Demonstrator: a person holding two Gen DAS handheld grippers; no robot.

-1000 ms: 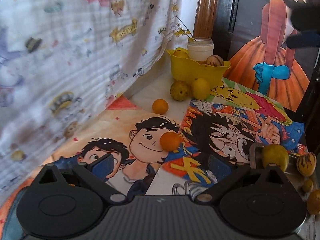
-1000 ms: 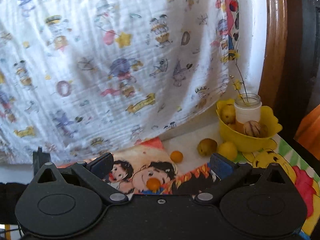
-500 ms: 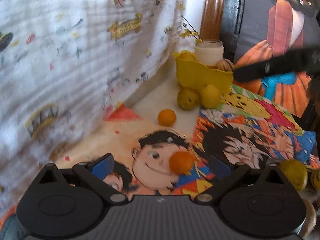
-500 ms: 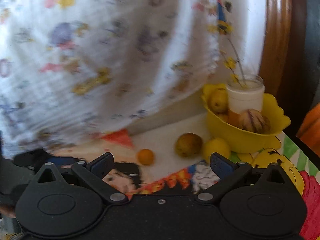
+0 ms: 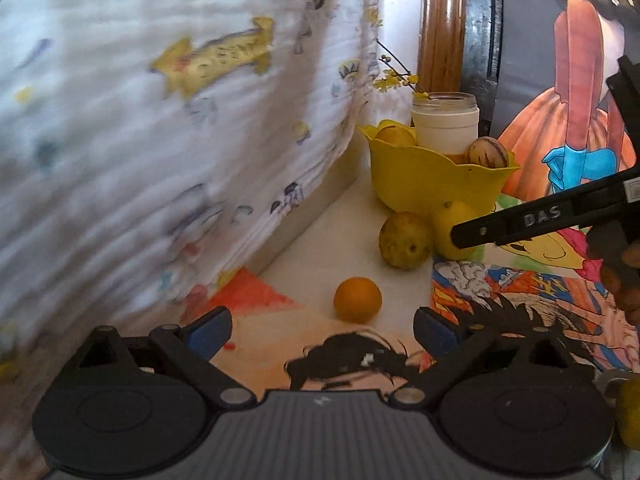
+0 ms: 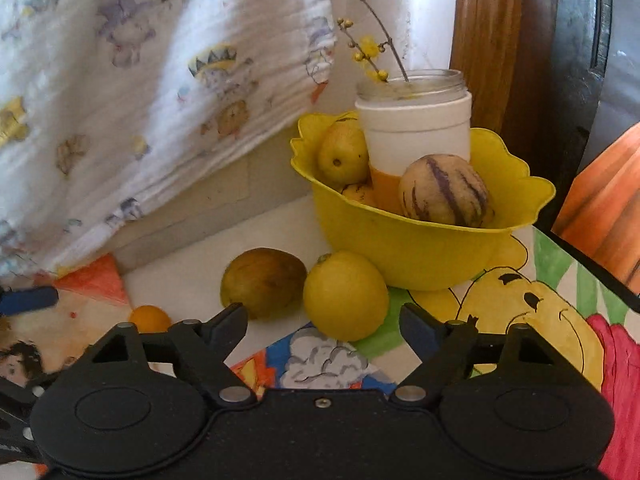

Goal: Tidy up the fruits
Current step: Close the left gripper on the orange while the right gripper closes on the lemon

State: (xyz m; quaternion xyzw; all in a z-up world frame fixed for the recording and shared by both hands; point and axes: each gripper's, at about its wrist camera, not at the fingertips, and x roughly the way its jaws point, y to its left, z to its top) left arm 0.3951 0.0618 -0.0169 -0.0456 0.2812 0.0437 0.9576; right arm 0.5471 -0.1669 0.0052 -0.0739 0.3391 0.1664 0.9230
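Though unheld, lemon (image 6: 346, 295) just ahead between right tool (image 6: 322, 326) fingers.

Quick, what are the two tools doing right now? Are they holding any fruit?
Left tool: open, holding nothing.
Right tool: open, holding nothing; the yellow lemon sits just ahead.

The right gripper (image 6: 322, 322) stands with fingers spread and a yellow lemon (image 6: 346, 295) directly ahead between them; a brown fruit (image 6: 264, 282) crowds its left finger, the yellow bowl (image 6: 404, 252) blocks just beyond, and bare tabletop (image 6: 188, 280) lies farther left.
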